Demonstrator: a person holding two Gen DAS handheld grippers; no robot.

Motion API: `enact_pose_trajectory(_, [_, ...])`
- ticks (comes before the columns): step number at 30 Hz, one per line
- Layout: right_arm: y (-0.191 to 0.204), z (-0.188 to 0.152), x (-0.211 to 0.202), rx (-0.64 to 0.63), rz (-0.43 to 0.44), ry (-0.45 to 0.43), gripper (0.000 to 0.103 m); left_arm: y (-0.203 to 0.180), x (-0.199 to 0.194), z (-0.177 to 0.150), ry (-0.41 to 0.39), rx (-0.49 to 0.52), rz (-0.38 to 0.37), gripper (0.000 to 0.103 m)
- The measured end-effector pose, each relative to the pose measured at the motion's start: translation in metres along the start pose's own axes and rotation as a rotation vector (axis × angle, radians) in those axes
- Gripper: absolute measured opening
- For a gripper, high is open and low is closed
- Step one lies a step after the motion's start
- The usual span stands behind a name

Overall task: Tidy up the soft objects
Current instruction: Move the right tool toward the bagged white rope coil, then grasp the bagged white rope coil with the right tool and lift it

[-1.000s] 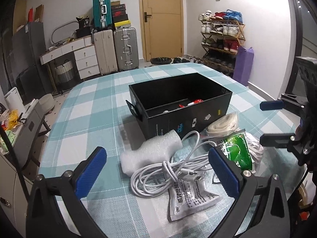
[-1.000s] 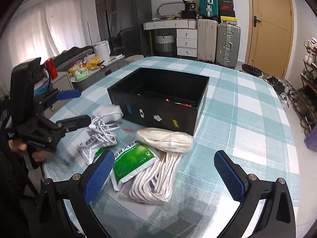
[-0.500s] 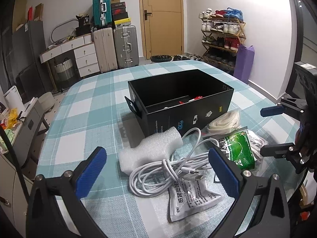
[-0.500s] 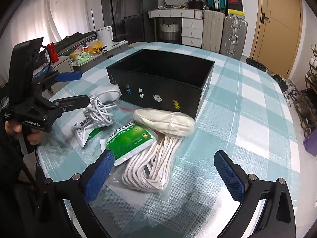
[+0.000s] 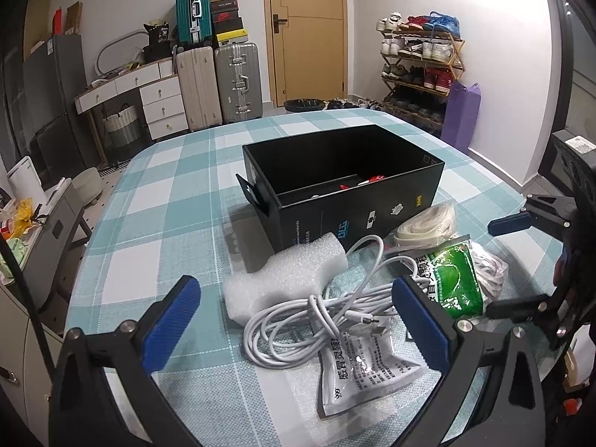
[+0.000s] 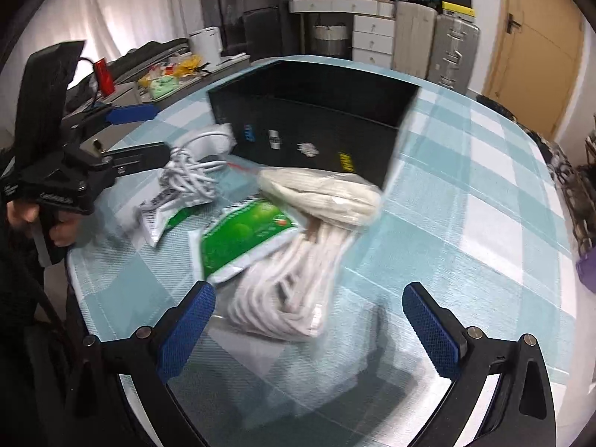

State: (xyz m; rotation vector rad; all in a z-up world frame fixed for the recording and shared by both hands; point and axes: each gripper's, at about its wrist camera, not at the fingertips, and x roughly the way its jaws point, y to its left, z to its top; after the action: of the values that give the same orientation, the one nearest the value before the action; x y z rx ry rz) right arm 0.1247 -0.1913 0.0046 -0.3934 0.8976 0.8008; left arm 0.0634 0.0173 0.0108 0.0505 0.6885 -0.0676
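Observation:
An open black box (image 5: 342, 182) (image 6: 316, 126) stands mid-table with small items inside. In front of it lie a white foam piece (image 5: 287, 279), a coiled white cable (image 5: 316, 316) (image 6: 190, 175), a silver sachet (image 5: 365, 368), a green packet (image 5: 456, 287) (image 6: 246, 234), a bagged white rope (image 6: 290, 283) and a cream cloth roll (image 5: 428, 219) (image 6: 324, 193). My left gripper (image 5: 294, 324) is open, just short of the cable and foam. My right gripper (image 6: 309, 327) is open, just short of the rope bag.
The table carries a teal checked cloth (image 5: 167, 201); its rounded near edge lies under both grippers. Suitcases (image 5: 216, 82), drawers and a shoe rack (image 5: 421, 70) stand far behind. Each gripper shows in the other's view: the right one (image 5: 529, 260), the left one (image 6: 123, 141).
My right gripper has moved forward and down toward the rope bag, its view now blurred. My left gripper has edged back slightly. Both stay open.

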Motion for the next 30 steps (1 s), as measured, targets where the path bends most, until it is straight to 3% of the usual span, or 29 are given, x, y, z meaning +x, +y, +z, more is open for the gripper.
enact_pose_trajectory(11, [0.008,0.004,0.020,0.016,-0.035,0.032,0.100,0.003,0.003,-0.002,0.010,-0.006,-0.007,0.103])
enact_pose_trajectory(16, [0.004,0.004,0.021,0.030,-0.003,0.016,0.083,0.007,0.003,-0.003,0.012,-0.025,-0.016,0.103])
enact_pose_trajectory(21, [0.001,0.003,0.017,0.022,-0.007,0.008,0.052,0.007,0.004,-0.003,0.013,-0.025,-0.018,0.103])
enact_pose_trajectory(30, [-0.001,-0.002,0.004,-0.020,0.010,-0.011,0.045,0.006,0.002,-0.002,0.005,-0.022,-0.021,0.103])
